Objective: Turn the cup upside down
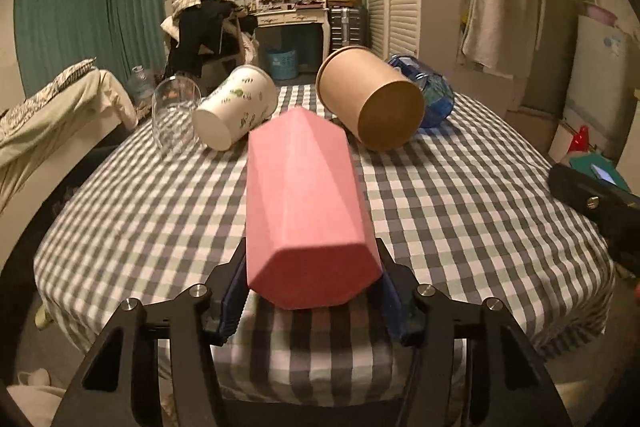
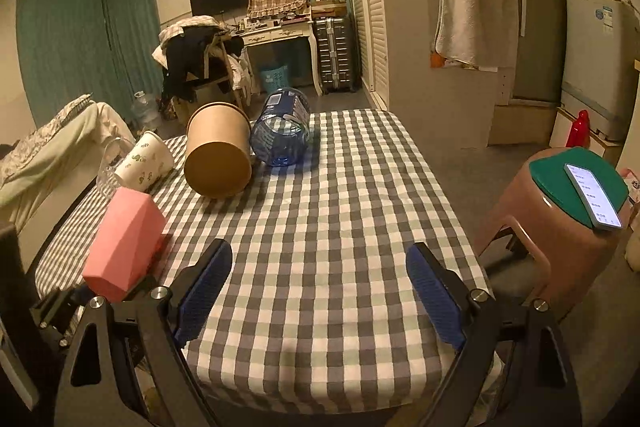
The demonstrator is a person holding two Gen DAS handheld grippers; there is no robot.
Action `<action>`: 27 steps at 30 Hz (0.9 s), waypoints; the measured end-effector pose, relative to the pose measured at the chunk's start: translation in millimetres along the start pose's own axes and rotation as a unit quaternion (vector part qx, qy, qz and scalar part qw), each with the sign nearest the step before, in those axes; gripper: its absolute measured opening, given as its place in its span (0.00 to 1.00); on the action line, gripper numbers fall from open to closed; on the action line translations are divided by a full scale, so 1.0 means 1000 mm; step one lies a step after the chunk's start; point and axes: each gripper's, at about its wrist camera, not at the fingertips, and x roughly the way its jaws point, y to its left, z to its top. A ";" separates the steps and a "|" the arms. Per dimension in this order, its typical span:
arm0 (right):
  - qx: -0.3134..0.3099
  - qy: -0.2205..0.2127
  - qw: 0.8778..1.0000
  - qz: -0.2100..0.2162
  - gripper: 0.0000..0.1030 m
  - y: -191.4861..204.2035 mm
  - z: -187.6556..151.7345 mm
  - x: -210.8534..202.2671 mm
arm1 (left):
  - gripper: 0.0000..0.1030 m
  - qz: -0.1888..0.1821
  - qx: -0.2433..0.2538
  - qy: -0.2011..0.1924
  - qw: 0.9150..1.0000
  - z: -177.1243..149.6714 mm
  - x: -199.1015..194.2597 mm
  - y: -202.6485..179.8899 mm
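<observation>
My left gripper (image 1: 312,291) is shut on a pink faceted cup (image 1: 304,203), gripped near its flat base and held on its side above the checked tablecloth (image 1: 460,227), pointing away from me. The same pink cup (image 2: 126,243) shows at the left in the right wrist view, with the left gripper under it. My right gripper (image 2: 320,291) is open and empty over the near part of the table.
Lying on their sides at the far end are a clear glass (image 1: 176,111), a white leaf-print cup (image 1: 236,107), a brown paper cup (image 1: 372,99) and a blue glass cup (image 1: 432,95). A brown stool (image 2: 560,223) with a phone (image 2: 592,195) stands right of the table.
</observation>
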 end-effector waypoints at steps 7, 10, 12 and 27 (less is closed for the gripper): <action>-0.011 0.010 1.000 0.001 0.86 0.009 -0.005 0.004 | 0.55 -0.044 0.071 0.062 0.995 0.014 -0.013 0.010; -0.012 0.016 1.000 0.000 0.86 0.011 -0.006 0.006 | 0.54 -0.042 0.131 0.089 0.986 0.029 -0.023 0.018; -0.012 0.016 1.000 0.003 0.86 0.013 -0.006 0.006 | 0.54 -0.043 0.160 0.108 0.980 0.040 -0.029 0.023; -0.025 0.022 0.999 0.024 0.86 0.031 -0.003 0.018 | 0.38 -0.066 0.164 0.152 0.972 0.059 0.012 0.025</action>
